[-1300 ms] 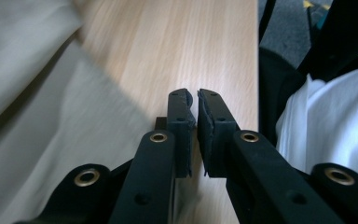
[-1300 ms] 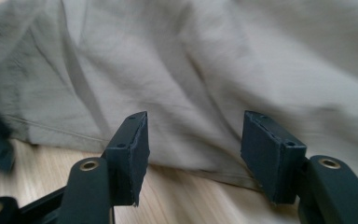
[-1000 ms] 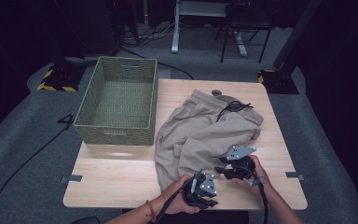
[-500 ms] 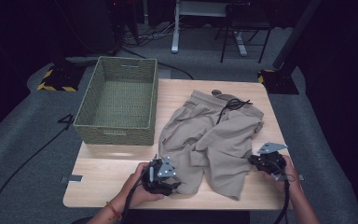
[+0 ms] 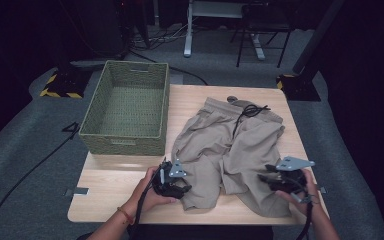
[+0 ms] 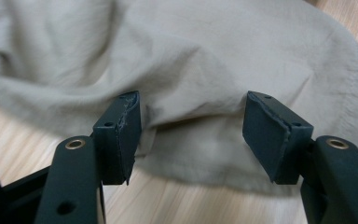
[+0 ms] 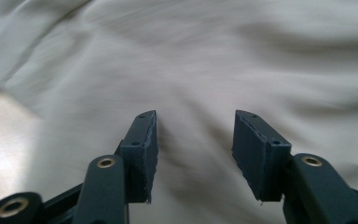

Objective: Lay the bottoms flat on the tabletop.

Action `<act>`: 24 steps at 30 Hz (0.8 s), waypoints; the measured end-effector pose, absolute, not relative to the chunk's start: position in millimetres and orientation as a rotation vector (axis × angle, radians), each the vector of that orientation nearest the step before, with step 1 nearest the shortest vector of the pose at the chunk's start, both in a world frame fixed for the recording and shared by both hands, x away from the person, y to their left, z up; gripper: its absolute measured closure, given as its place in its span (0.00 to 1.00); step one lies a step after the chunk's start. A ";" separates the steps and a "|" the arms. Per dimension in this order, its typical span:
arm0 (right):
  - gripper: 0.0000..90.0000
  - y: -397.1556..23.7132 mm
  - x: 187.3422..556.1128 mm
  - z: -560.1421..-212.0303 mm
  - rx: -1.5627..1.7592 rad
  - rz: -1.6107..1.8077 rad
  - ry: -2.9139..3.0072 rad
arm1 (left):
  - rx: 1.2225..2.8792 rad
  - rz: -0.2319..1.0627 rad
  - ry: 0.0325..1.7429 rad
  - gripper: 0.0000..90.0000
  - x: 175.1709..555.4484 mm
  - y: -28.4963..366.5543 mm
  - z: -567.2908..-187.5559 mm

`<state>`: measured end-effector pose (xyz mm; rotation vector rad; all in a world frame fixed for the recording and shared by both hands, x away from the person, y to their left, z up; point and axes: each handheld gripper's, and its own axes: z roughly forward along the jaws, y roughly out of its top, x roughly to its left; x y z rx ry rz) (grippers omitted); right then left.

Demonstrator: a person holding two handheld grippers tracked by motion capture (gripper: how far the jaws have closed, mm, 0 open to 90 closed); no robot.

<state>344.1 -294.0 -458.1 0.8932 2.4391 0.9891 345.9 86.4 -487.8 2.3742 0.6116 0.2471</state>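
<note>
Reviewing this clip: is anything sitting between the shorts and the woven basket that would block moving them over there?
Nothing visible does. The khaki shorts lie spread on the table right beside the green woven basket, whose inside looks empty. Bare wood separates them. The left gripper and right gripper sit at the near leg hems, jaws open.

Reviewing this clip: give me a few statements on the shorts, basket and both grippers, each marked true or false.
1. The green woven basket holds the shorts. False: the beige shorts lie spread on the table; nothing lies in the basket.
2. The left gripper is open at a leg hem. True.
3. The right gripper is clamped on fabric. False: its jaws stand apart.
4. A black drawstring lies at the waistband. True.
</note>
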 end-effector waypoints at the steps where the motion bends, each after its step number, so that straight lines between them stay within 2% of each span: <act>1: 0.57 -284.8 343.6 -462.5 0.869 0.969 2.472 | 2.388 0.250 0.597 0.42 346.6 82.7 -489.8; 3: 0.61 -277.2 346.1 -477.1 0.889 0.897 2.514 | 2.395 0.229 0.575 0.41 348.8 77.9 -492.5; 7: 0.64 -292.7 342.7 -485.5 0.978 0.854 2.501 | 2.380 0.200 0.575 0.40 351.4 80.6 -494.1; 9: 0.65 -324.0 334.4 -486.5 1.104 0.878 2.465 | 2.378 0.198 0.585 0.41 352.1 84.2 -494.1; 10: 0.65 -324.0 334.4 -486.5 1.104 0.878 2.465 | 2.383 0.205 0.588 0.41 352.2 86.3 -493.6; 12: 0.65 -359.6 327.6 -485.5 1.223 0.843 2.404 | 2.385 0.222 0.604 0.41 351.4 91.4 -493.0; 13: 0.65 -359.6 327.6 -485.5 1.223 0.843 2.404 | 2.385 0.231 0.610 0.41 351.2 94.9 -492.7; 14: 0.66 -381.9 324.7 -484.5 1.294 0.791 2.334 | 2.379 0.259 0.644 0.40 351.5 104.3 -492.6; 17: 0.66 -400.6 326.6 -482.0 1.376 0.677 2.238 | 2.377 0.270 0.693 0.40 352.4 122.1 -492.0; 21: 0.63 -406.0 335.8 -477.0 1.408 0.467 2.155 | 2.367 0.280 0.769 0.38 352.1 143.9 -491.9; 24: 0.60 -400.9 339.1 -471.0 1.393 0.506 2.121 | 2.351 0.265 0.794 0.36 351.0 151.3 -492.8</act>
